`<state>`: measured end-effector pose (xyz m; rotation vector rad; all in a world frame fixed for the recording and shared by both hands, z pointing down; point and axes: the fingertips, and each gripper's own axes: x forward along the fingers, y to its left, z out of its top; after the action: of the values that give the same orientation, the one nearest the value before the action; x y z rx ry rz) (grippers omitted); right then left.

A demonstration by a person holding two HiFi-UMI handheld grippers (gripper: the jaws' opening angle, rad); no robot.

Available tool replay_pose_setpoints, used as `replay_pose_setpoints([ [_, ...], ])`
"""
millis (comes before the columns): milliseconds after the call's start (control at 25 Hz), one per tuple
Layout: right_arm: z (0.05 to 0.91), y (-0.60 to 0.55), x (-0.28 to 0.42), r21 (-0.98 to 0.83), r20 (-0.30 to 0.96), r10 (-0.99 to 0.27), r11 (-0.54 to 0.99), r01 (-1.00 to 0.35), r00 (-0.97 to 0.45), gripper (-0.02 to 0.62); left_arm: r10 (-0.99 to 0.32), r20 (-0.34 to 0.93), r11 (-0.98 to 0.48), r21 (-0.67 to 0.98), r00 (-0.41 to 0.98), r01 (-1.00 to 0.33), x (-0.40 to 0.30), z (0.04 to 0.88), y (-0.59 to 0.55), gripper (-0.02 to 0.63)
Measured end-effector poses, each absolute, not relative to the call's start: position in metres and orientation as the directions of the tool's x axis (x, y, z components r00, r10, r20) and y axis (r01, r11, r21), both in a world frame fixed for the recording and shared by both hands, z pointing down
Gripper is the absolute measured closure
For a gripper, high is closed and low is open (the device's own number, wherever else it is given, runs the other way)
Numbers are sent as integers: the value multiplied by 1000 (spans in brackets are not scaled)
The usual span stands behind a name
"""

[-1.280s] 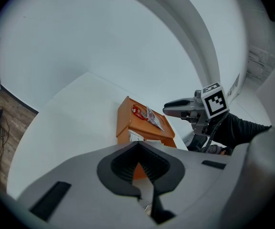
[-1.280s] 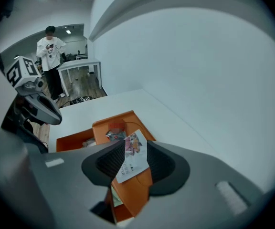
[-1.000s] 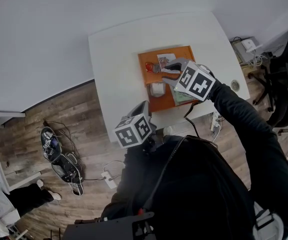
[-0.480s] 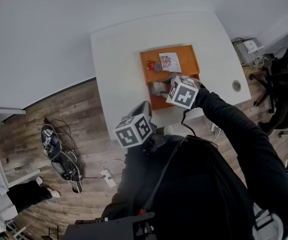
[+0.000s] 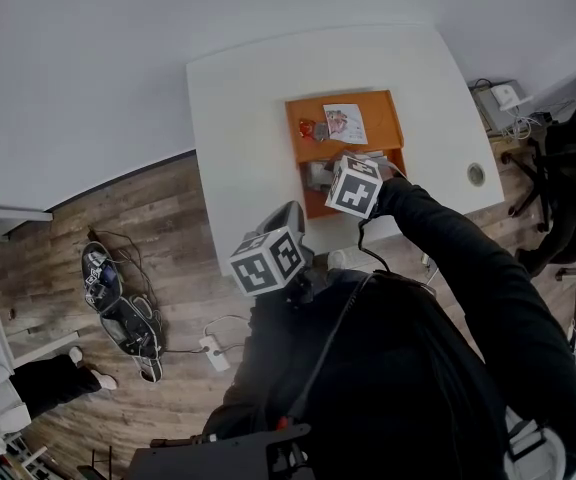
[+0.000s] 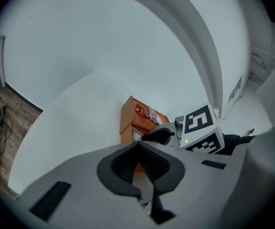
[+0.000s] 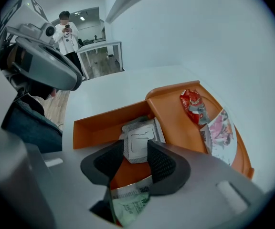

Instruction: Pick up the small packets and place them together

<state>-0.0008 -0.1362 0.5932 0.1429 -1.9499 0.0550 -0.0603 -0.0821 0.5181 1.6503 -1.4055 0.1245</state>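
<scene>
Head view first: there's an orange tray [image 5: 383, 118], smooth plastic by the look of it, sitting on a plain white desk [image 5: 238, 98]. The right tool [image 5: 323, 173] is over the tray's near half. The left tool [image 5: 288, 216] hangs well short of the tray, off the desk's near edge. At the tray's far end there's a crinkly red packet [image 5: 308, 128] next to a flat flowery packet [image 5: 345, 123].

Left gripper view: its jaws are pressed together with nothing in them.

Right gripper view: the jaws have just been opening and stand wide. A squarish silver foil packet [image 7: 140, 146] with crimped edges lies flat in the tray between the tips, and the ribbed pads aren't pressing on it. A green-and-white packet [image 7: 128, 202] lies under the tool, on the tray's near side.

My worry is that the foil is thin, slick and flat to the tray floor, so the pads could skate over it or jam on the plastic. It also seems to overlap another grey piece, so a pinch might drag both.
</scene>
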Motion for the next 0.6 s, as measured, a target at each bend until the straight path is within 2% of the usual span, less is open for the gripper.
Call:
replay_pose_setpoints([
  [600,603,-138,-5,152,945,-168,985,-77,-280,482,-718,598,83,581,355,-810,-58,518,-86,607],
])
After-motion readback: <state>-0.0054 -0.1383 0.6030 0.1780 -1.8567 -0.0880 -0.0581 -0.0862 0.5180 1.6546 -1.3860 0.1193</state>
